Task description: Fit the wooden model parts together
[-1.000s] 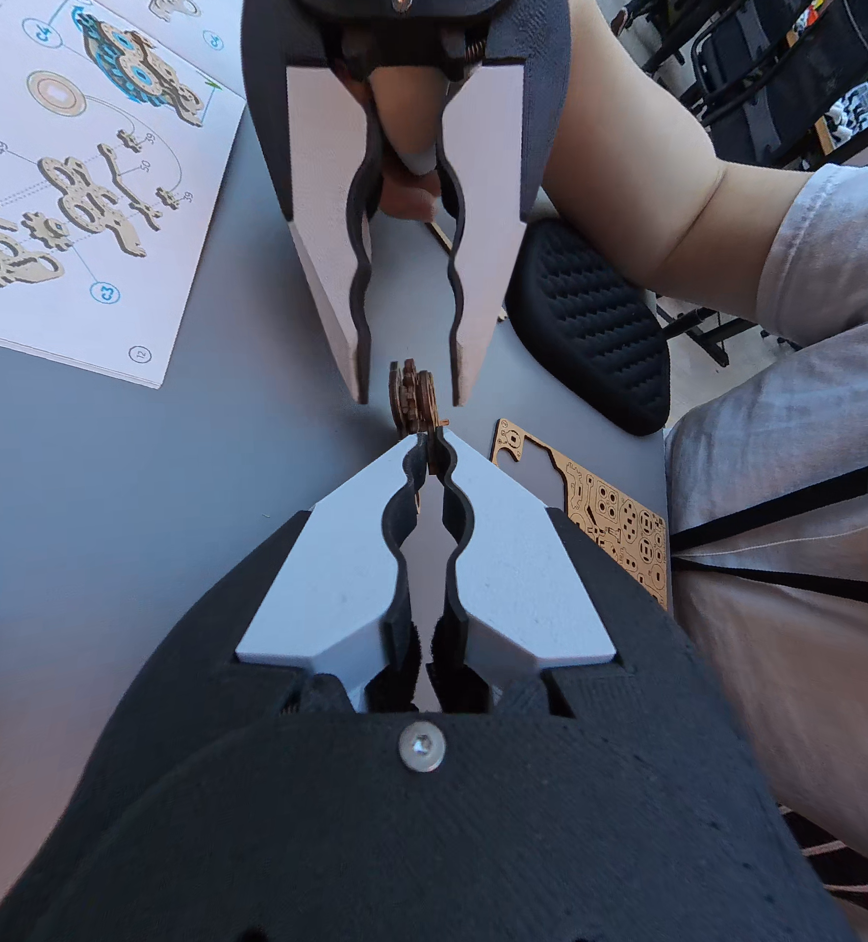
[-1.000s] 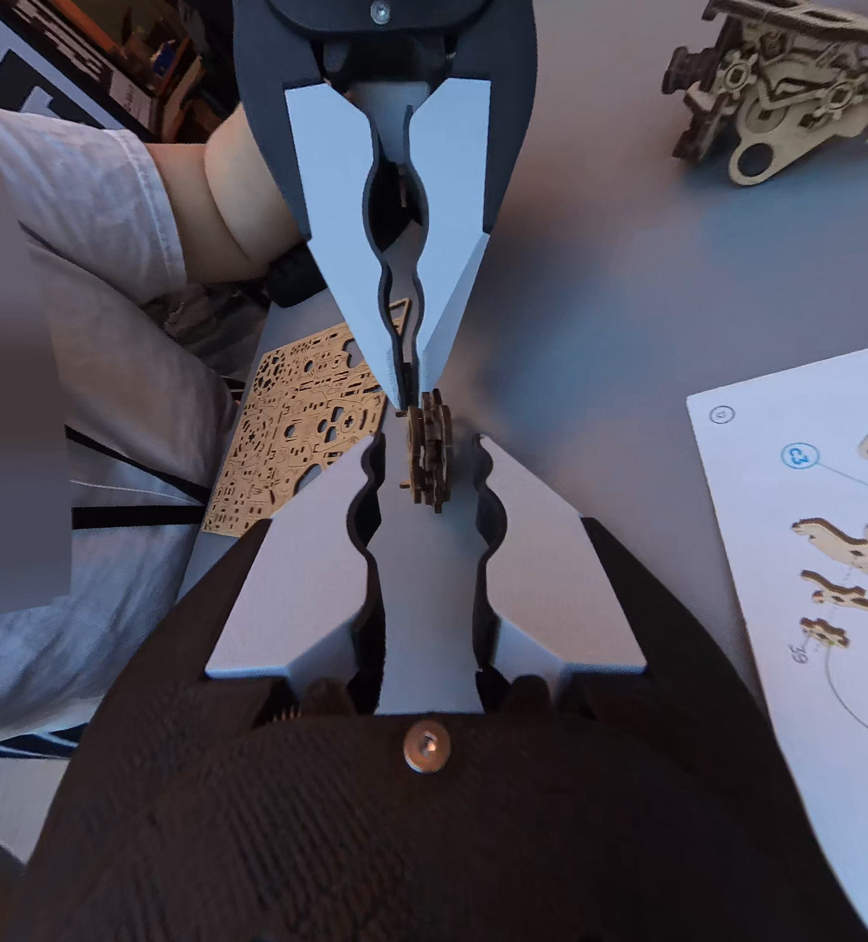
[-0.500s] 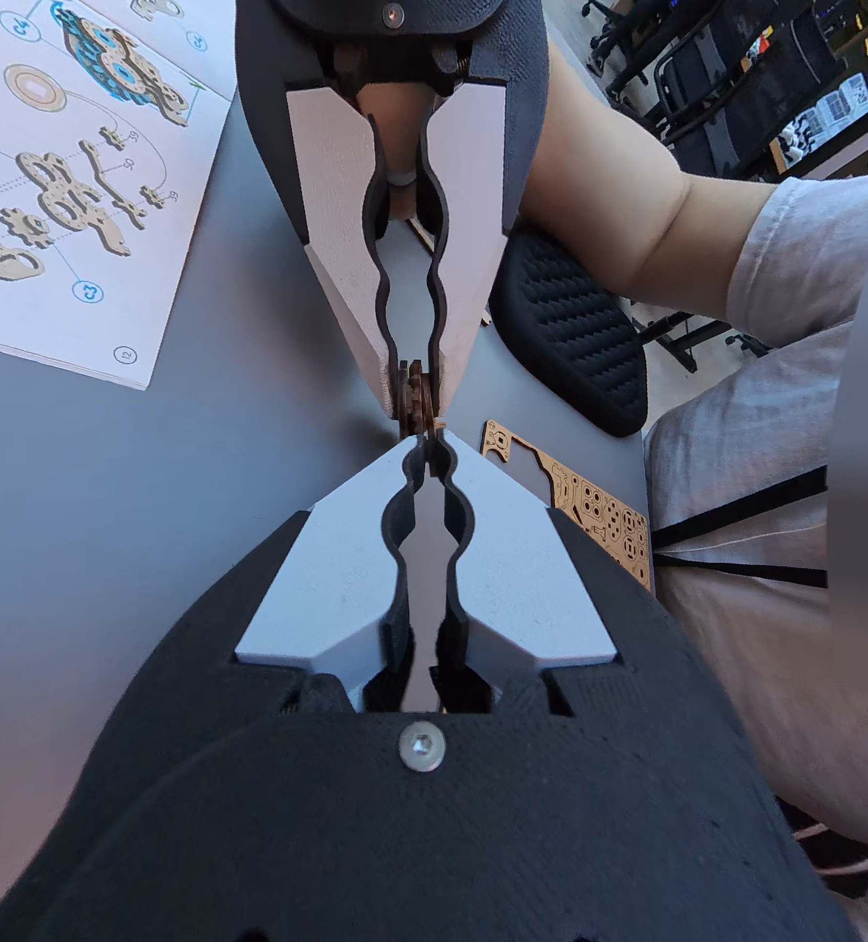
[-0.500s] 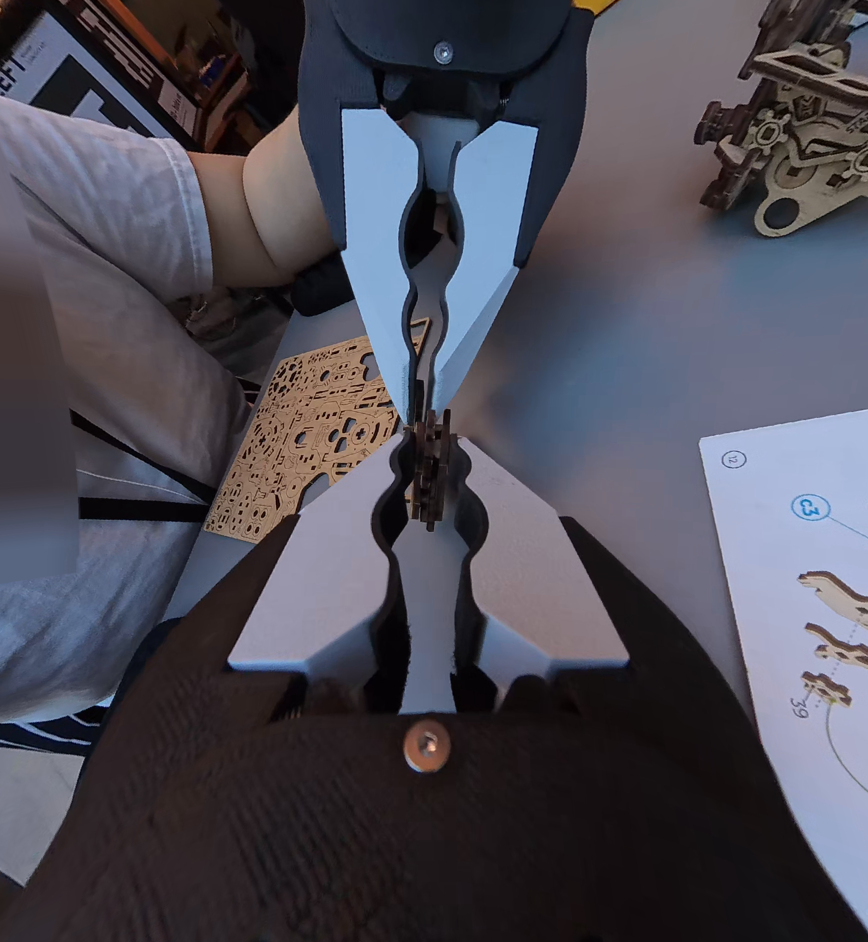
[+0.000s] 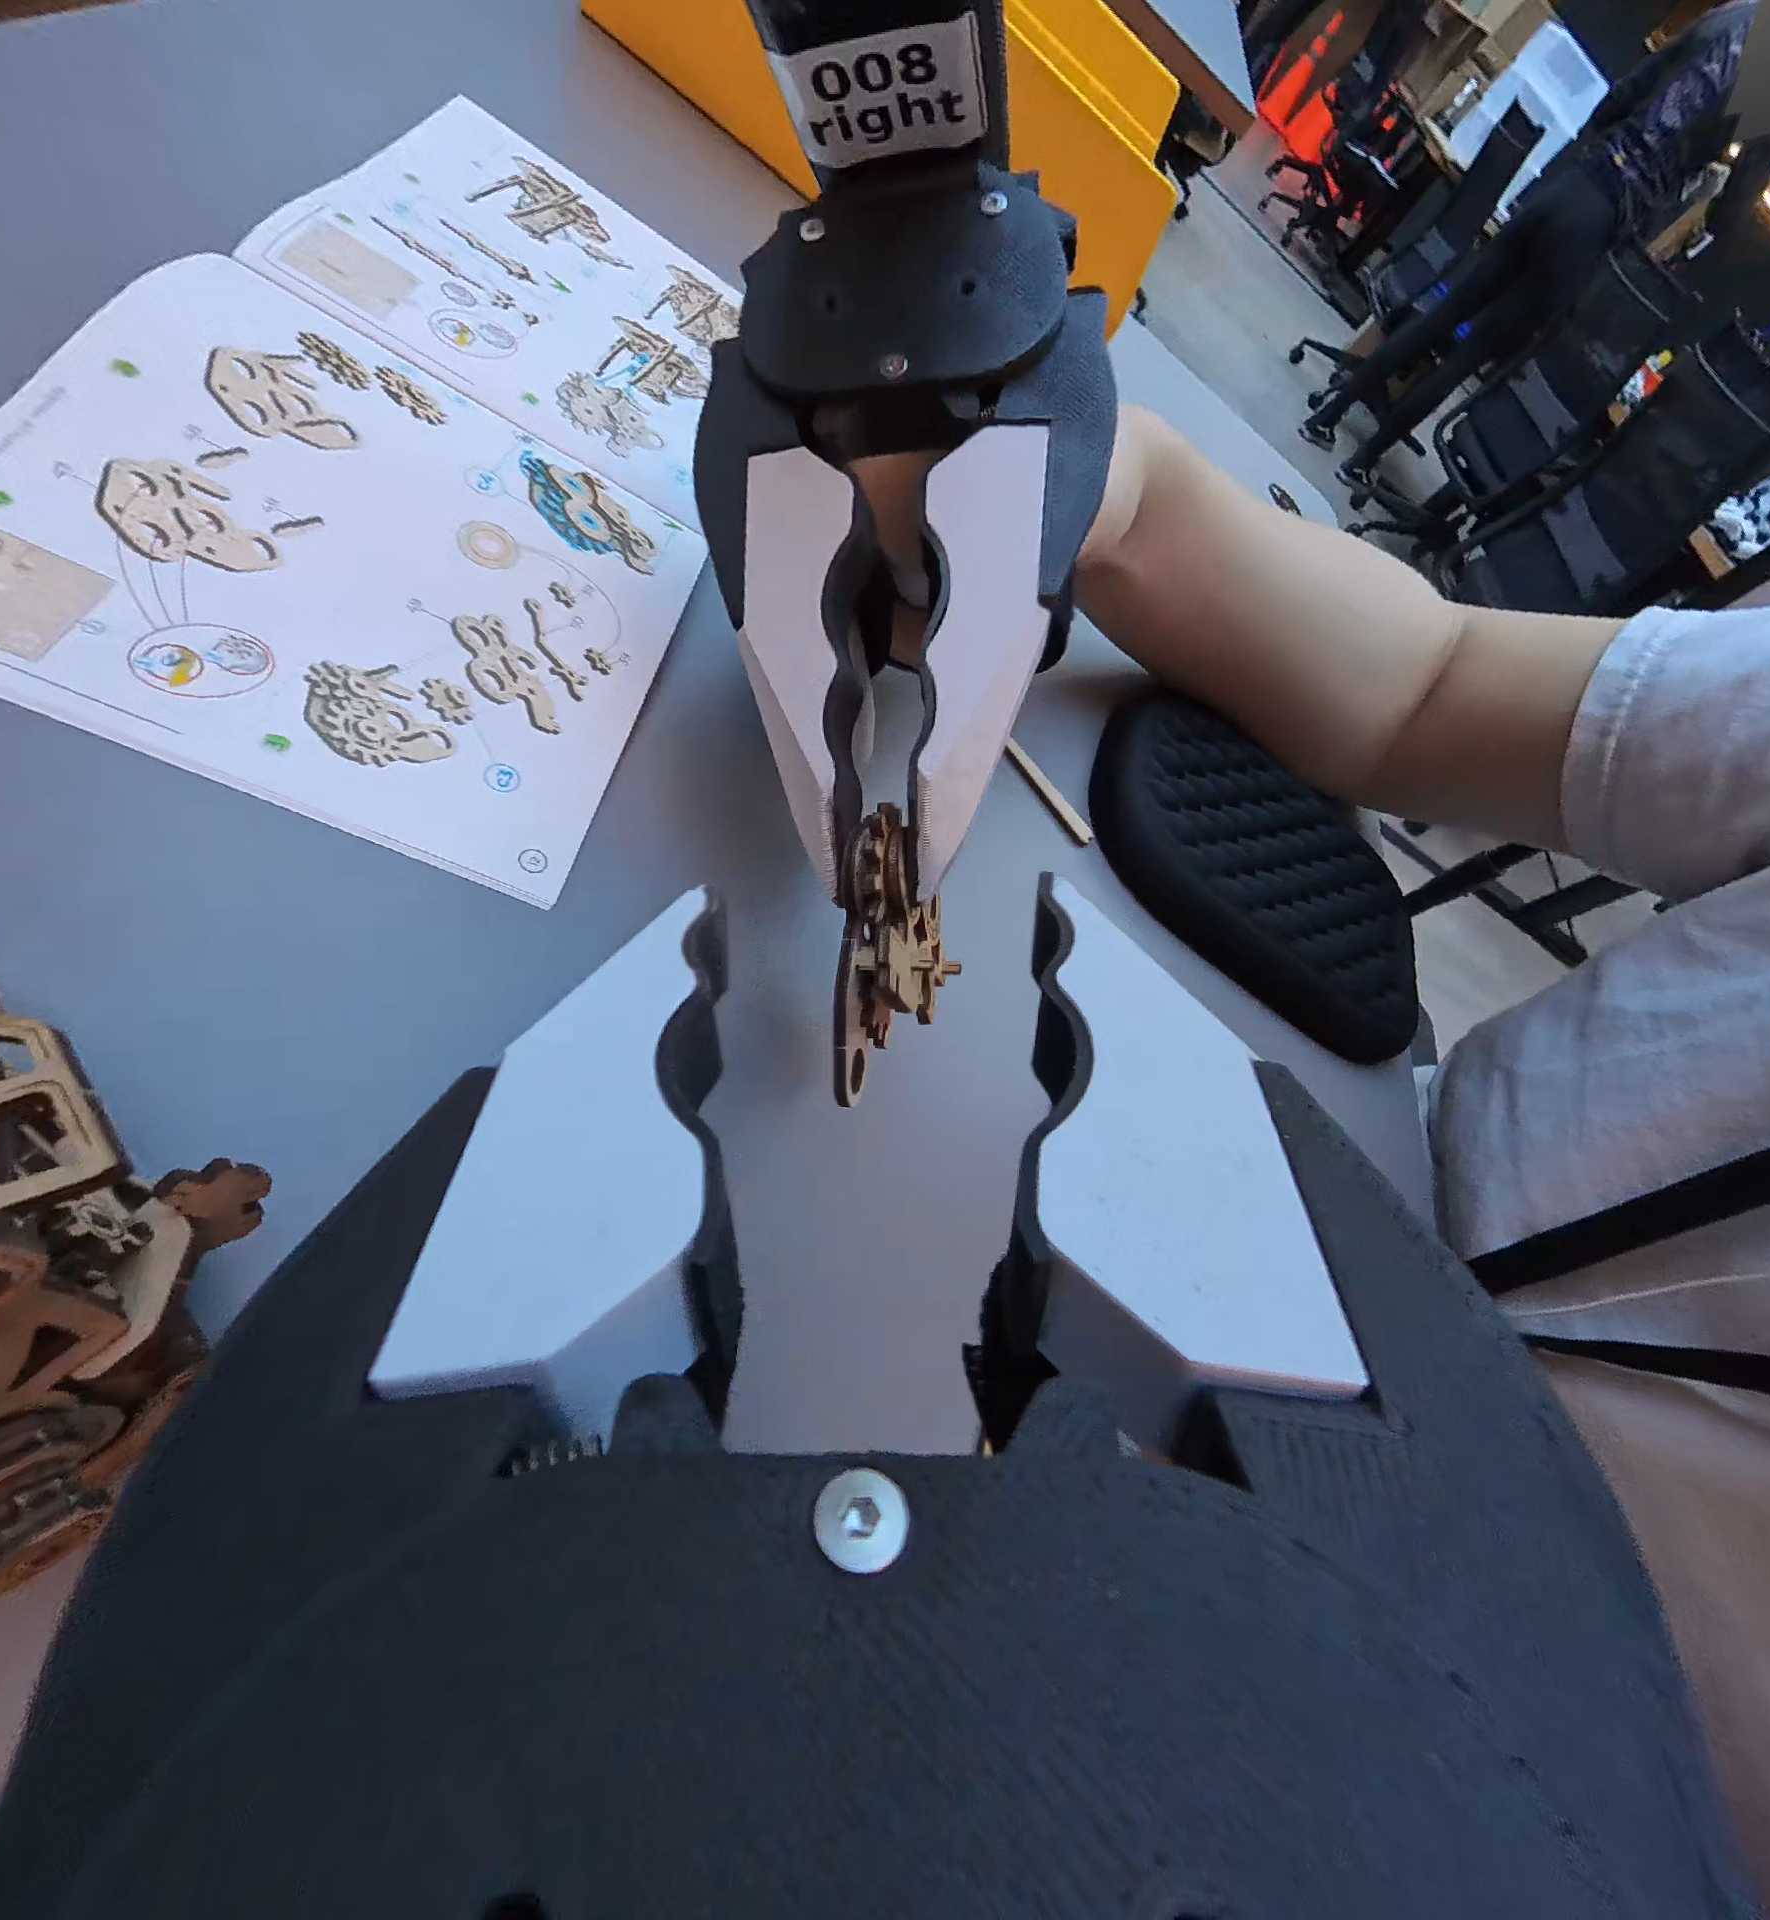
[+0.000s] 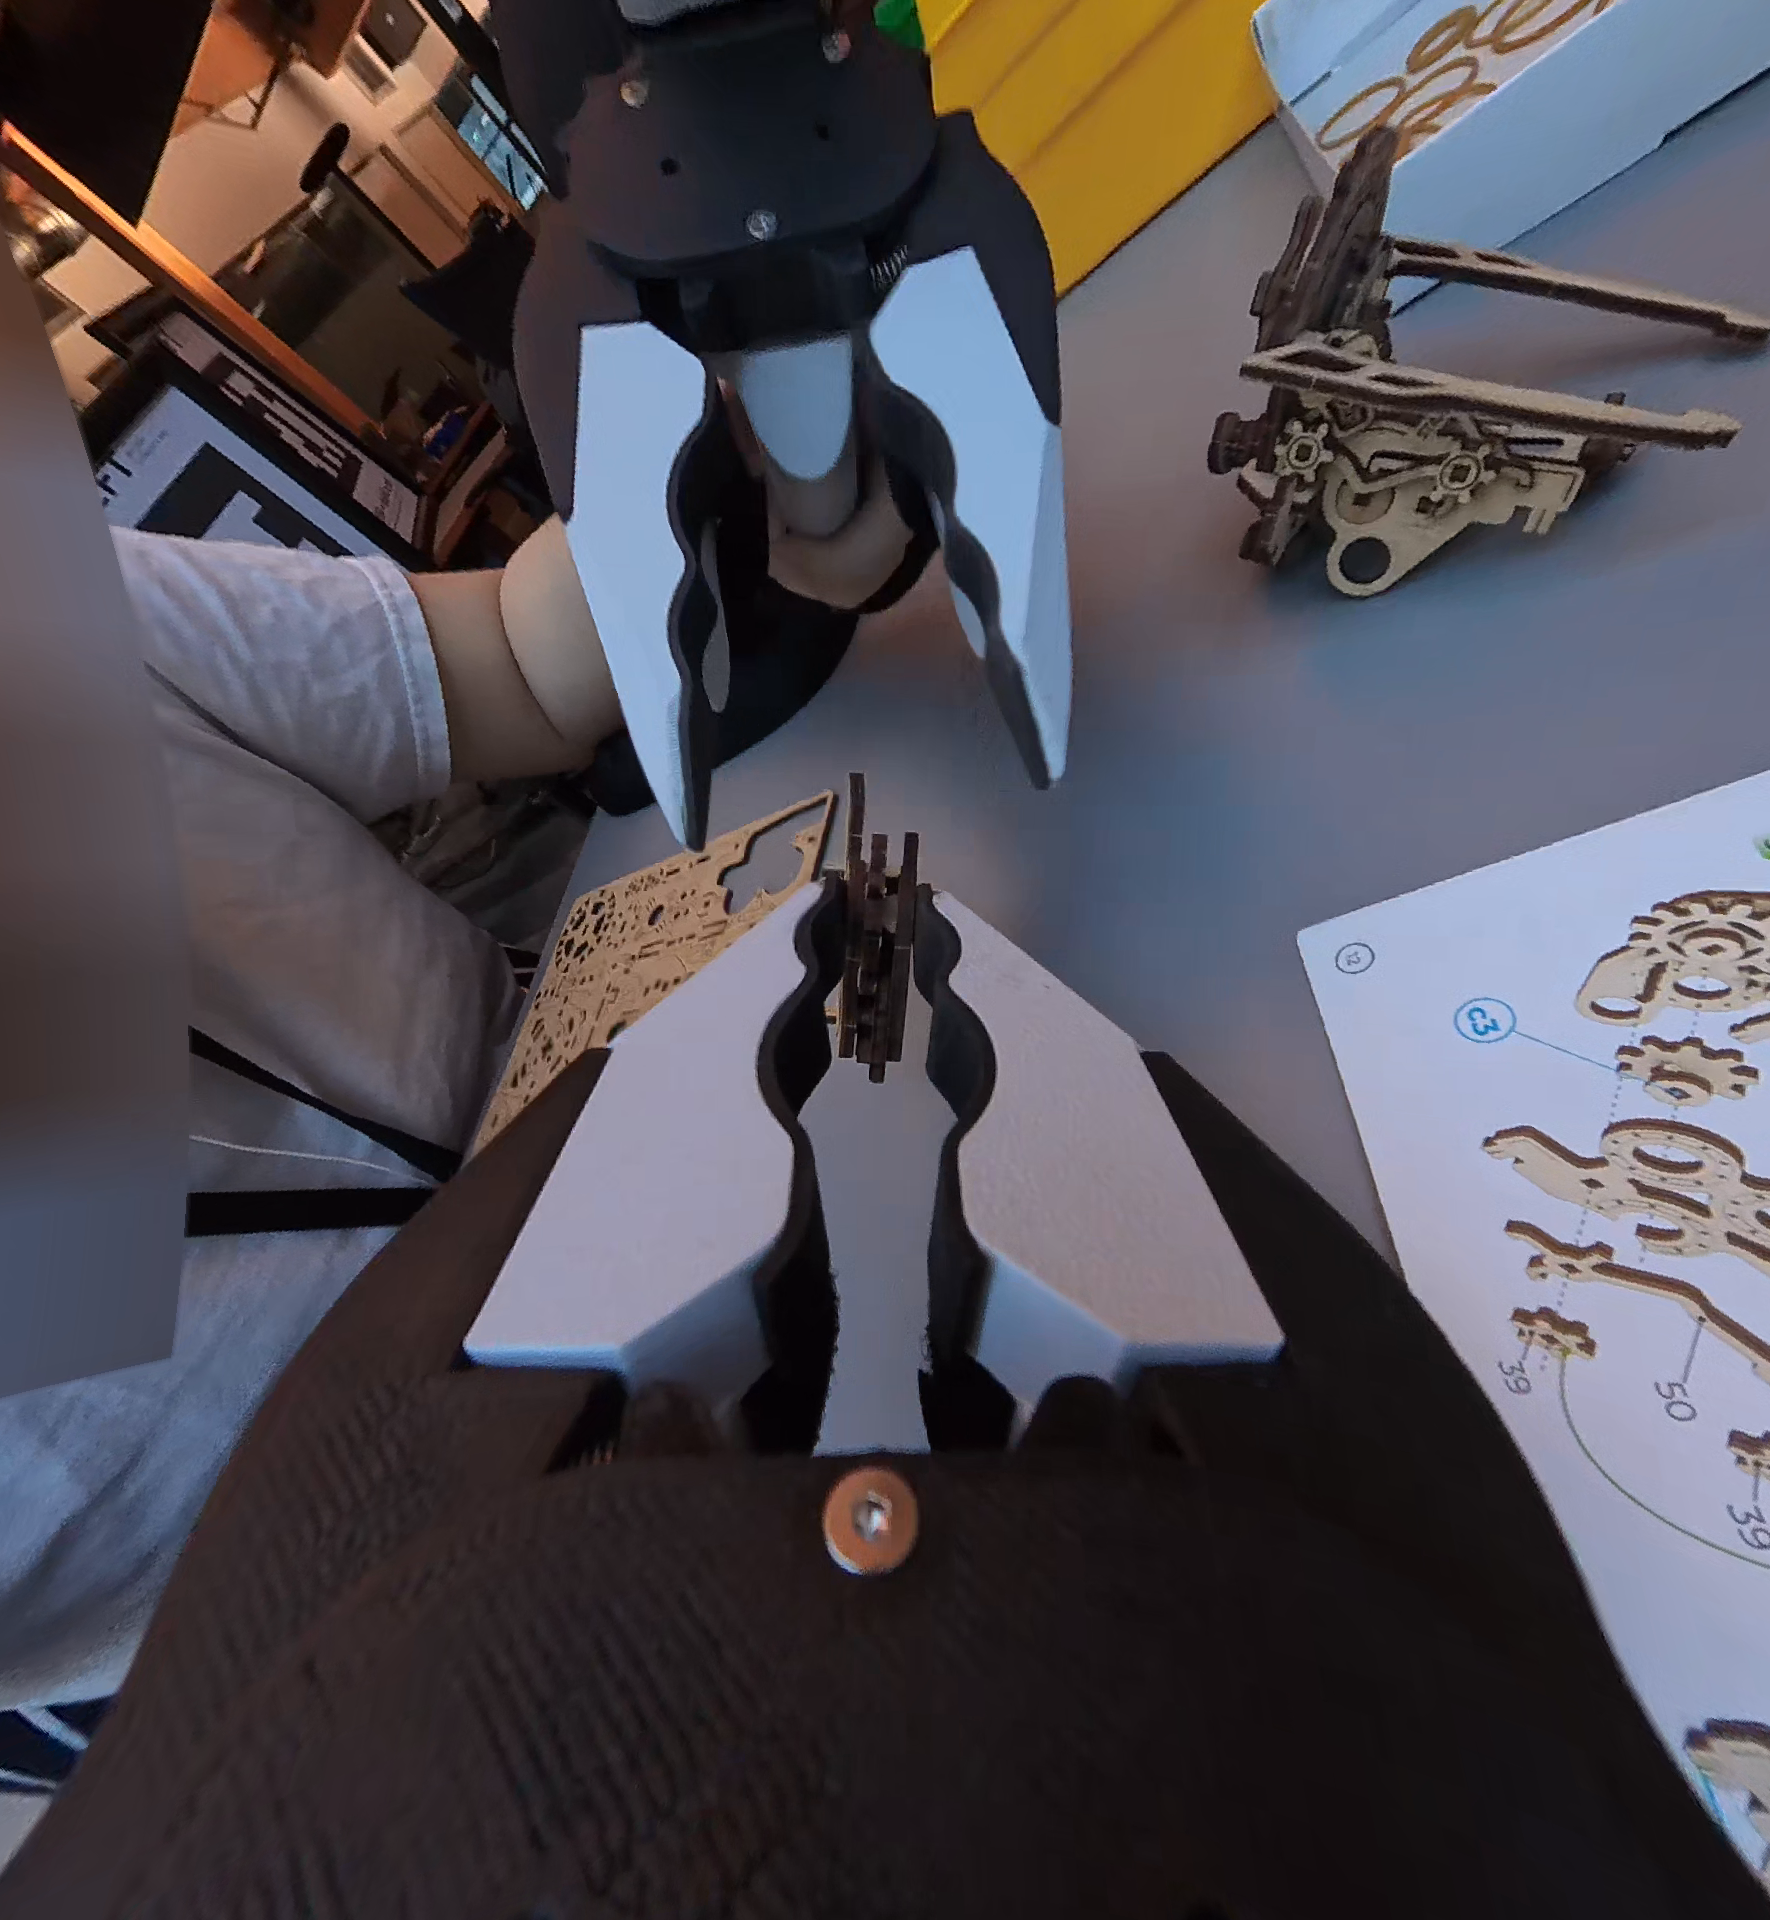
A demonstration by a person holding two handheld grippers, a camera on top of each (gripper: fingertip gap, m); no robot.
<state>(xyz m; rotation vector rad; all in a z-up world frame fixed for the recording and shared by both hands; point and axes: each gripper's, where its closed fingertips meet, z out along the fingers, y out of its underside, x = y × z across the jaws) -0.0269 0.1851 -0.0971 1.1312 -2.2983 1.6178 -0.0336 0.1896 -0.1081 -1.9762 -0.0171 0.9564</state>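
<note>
My right gripper (image 6: 876, 896) is shut on a small wooden gear assembly (image 6: 876, 977), several flat toothed pieces stacked edge-on, held above the grey table (image 6: 1224, 727). In the left wrist view the right gripper (image 5: 881, 878) comes in from the top and the assembly (image 5: 891, 956) hangs from its tips. My left gripper (image 5: 878, 888) is open and empty, its fingers either side of the assembly without touching it. In the right wrist view the left gripper (image 6: 865, 805) points down at the assembly from just beyond it.
An open instruction booklet (image 5: 289, 540) lies on the table. A partly built wooden model (image 6: 1380, 457) stands beyond it. A laser-cut part sheet (image 6: 652, 935) lies at the table edge by the person's lap. A yellow bin (image 5: 1068, 104) and a white box (image 6: 1535, 104) stand at the back. Both grippers' tips are close together, under 4 cm apart.
The left gripper, shut on the assembly a second ago, has opened and drawn back. The right gripper, open then, has closed on the assembly and now carries it.
</note>
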